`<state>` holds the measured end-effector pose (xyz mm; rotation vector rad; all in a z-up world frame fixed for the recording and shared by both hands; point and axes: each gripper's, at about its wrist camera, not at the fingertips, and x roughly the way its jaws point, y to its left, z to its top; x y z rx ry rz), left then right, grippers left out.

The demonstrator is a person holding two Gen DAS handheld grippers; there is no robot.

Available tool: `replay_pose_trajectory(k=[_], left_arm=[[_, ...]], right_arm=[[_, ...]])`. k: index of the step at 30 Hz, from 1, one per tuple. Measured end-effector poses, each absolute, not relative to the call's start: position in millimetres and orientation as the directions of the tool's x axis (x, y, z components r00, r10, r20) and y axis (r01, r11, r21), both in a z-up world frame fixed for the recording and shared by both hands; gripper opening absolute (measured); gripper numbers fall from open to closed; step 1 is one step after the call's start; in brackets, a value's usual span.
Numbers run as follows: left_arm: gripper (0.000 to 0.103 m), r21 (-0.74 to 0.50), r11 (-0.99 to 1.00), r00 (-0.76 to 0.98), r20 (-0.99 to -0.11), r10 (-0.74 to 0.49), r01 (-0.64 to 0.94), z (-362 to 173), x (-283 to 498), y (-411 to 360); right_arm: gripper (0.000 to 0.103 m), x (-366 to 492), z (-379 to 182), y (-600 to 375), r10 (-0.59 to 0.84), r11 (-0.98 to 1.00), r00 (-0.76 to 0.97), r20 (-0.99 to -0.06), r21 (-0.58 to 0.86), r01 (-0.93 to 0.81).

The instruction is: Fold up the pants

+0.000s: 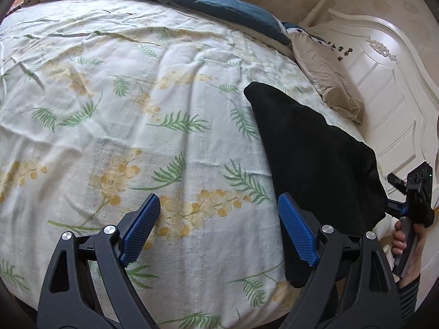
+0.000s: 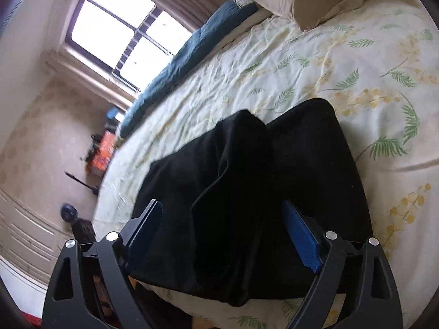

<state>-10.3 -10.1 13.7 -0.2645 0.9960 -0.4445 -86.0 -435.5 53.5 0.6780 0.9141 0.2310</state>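
The black pants (image 2: 247,192) are lying folded into a compact stack at the near edge of the bed (image 1: 137,96). Left tongs (image 1: 219,230) and right tongs (image 2: 222,235) are standing open, gripping nothing. Folding is appearing largely complete; only final tidying may be remaining.

**Daylight room, blown-out window, heavy fisheye**

Light comes from the window (image 2: 118,27), which is pure white glare with no detail past the panes. The bedsheet (image 2: 315,63) just beside it is bright and evenly lit, with soft shadows in its wrinkles. The black pants (image 2: 247,192) read as a near-featureless dark mass. Clutter below the window is smeared with blur. Both views bend hard toward dark, vignetted corners.
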Motion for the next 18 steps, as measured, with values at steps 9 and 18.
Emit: replay_pose_trajectory(k=[9, 18], left_arm=[[0.087, -0.398, 0.882, 0.467, -0.748, -0.472, 0.254, 14, -13, -16], [0.087, -0.467, 0.840, 0.429, -0.722, -0.542, 0.276, 21, -16, -26]], right_arm=[[0.016, -77, 43, -411, 0.424, 0.848, 0.512, -0.747, 0.526, 0.065], [0.013, -107, 72, -459, 0.457, 0.752, 0.659, -0.597, 0.655, 0.071]])
